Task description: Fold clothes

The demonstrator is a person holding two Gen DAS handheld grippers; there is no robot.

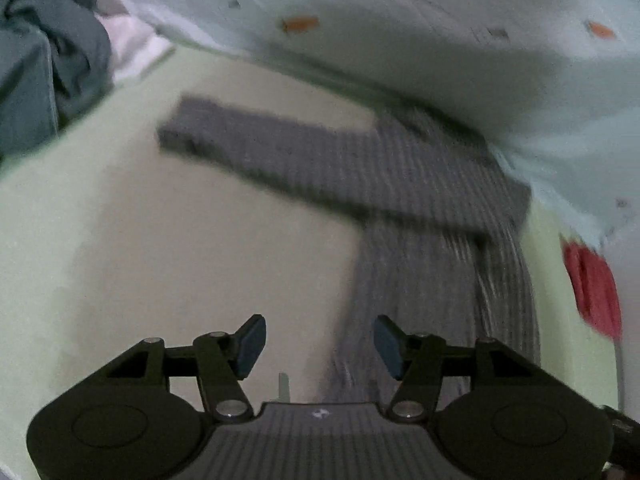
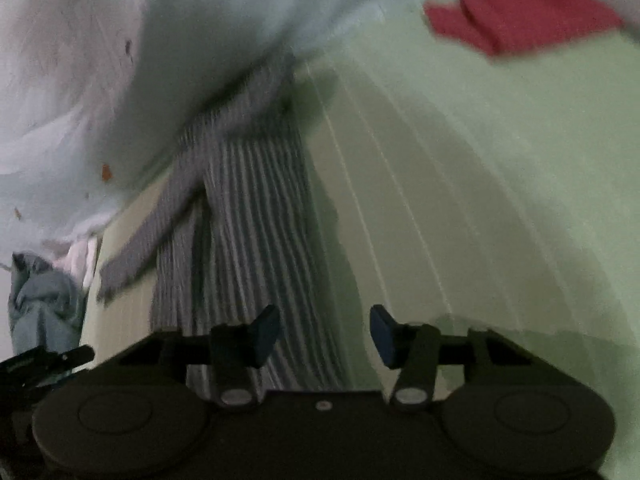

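- The grey ribbed knit garment (image 1: 420,208) lies flat at frame centre on the pale green surface (image 1: 180,240), one sleeve stretched toward upper left.
- Left gripper (image 1: 320,346) and right gripper (image 2: 324,336): jaws released, empty (pictures blurred).
- Red cloth (image 2: 520,12) lies upper right.

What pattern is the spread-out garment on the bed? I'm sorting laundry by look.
Grey with thin pale stripes: the striped garment, clearest in the right wrist view.
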